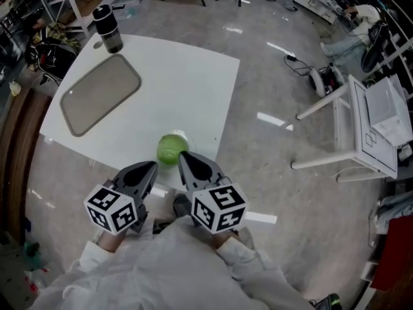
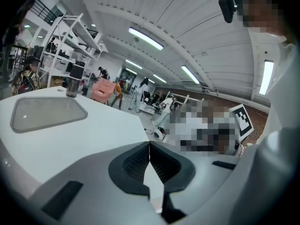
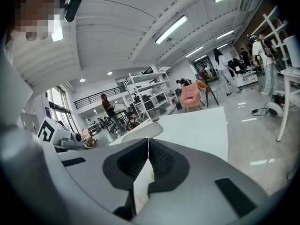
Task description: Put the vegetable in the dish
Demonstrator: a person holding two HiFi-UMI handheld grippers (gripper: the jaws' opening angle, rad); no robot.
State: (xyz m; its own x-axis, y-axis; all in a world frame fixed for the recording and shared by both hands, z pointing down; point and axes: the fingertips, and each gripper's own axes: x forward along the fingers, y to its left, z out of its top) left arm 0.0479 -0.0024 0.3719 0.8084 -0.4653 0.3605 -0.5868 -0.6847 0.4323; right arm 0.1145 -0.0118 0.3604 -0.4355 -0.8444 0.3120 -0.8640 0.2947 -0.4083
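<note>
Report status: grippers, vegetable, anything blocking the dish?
Left gripper shut, empty; right gripper same. Green vegetable on table near edge, untouched. Tray bare, path open; dark tumbler beside its far corner.

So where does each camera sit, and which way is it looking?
Head view: on the person's head, looking steeply down on the white table, cabbage, left gripper, right gripper and white sleeves.
Left gripper view: on the left gripper, looking along its shut jaws across the table; a sleeve at right.
Right gripper view: on the right gripper, along its shut jaws over the table.
Shared: head and left gripper views both show the grey tray.
</note>
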